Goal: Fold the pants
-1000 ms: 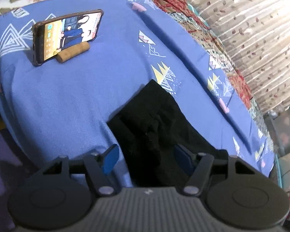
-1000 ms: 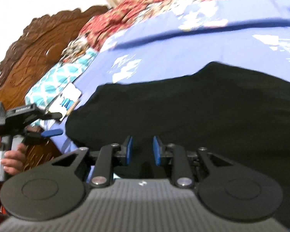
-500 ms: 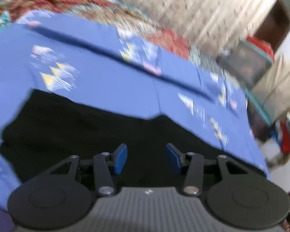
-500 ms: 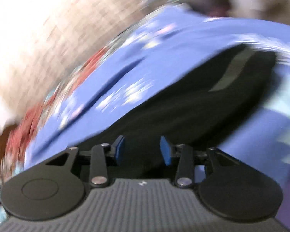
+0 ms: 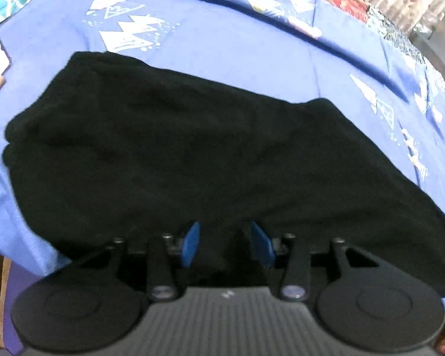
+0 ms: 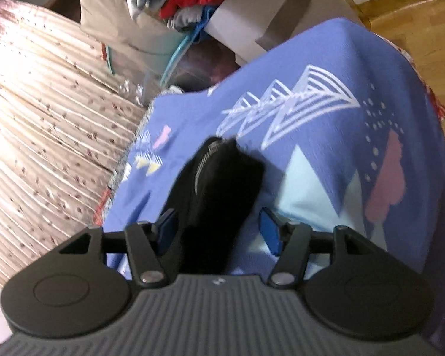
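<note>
The black pants (image 5: 175, 160) lie spread across the blue bedsheet (image 5: 222, 47), so your left gripper (image 5: 227, 244) and right gripper (image 6: 218, 230) hover released at the near edge and right end, likely lining up a fold.

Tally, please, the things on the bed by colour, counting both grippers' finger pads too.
Black: 1, the pants
Blue bedsheet: 1
Blue finger pads: 4, two on the left gripper and two on the right gripper
Total: 6
</note>
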Tool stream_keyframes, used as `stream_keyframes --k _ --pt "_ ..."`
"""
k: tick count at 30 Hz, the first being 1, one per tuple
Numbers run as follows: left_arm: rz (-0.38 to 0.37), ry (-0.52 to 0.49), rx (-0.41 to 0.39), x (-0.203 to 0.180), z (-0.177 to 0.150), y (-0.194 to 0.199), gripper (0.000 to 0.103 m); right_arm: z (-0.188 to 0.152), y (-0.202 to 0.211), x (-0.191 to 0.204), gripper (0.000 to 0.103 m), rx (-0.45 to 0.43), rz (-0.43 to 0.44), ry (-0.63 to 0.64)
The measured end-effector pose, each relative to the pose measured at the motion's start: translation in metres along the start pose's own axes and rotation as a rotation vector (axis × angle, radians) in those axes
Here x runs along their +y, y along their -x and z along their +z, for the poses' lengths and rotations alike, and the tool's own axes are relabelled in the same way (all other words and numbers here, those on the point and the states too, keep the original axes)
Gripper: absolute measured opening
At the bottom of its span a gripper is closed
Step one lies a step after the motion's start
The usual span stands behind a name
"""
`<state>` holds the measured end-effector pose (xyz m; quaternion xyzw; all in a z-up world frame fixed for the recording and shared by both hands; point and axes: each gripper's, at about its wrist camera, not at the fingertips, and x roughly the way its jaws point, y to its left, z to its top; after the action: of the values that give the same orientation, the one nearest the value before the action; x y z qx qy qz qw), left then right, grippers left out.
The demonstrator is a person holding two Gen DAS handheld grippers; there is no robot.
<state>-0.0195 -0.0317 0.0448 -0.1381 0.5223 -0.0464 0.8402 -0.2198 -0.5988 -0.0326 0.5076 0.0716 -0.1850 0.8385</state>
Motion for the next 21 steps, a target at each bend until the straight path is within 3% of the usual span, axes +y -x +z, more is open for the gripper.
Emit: stream_keyframes --k 3,4,5,6,8,10,11,13,15,18,21 --pt "0.0 0.001 -0.005 -0.001 0.001 0.004 0.044 0.017 -0.003 -0.003 0.064 0.004 0.014 -0.01" --pt "-0.002 0.004 -0.007 -0.001 0.002 0.005 0.044 0.017 -0.006 -0.004 0.055 0.013 0.017 -0.012" --pt "-0.006 0.008 -0.007 0.001 0.004 0.002 0.044 0.018 -0.008 -0.005 0.042 0.029 0.006 -0.009" --pt "-0.012 0.011 -0.006 0.0 0.004 0.002 0.044 0.018 -0.009 -0.007 0.012 0.051 -0.019 -0.005" --pt "-0.027 0.01 -0.008 0.0 0.001 0.003 0.043 0.021 -0.013 -0.006 0.012 0.09 -0.026 -0.028" --pt "-0.047 0.007 -0.016 0.002 -0.003 0.008 0.043 0.026 -0.004 0.009 0.011 0.086 0.02 -0.004" --pt "-0.059 0.009 -0.02 0.003 -0.003 0.01 0.043 0.024 0.006 0.042 0.012 0.093 0.066 0.104" --pt "-0.074 0.018 -0.026 0.007 -0.004 0.012 0.043 0.02 0.009 0.062 0.012 0.106 0.095 0.18" --pt "-0.085 0.04 -0.029 0.015 -0.005 0.013 0.043 0.002 0.014 0.105 0.012 0.156 0.151 0.382" --pt "-0.107 0.07 -0.035 0.026 -0.008 0.016 0.044 -0.05 0.016 0.16 0.013 0.268 0.183 0.762" --pt "-0.125 0.073 -0.038 0.035 -0.012 0.017 0.044 -0.111 0.011 0.182 0.022 0.38 0.174 1.076"
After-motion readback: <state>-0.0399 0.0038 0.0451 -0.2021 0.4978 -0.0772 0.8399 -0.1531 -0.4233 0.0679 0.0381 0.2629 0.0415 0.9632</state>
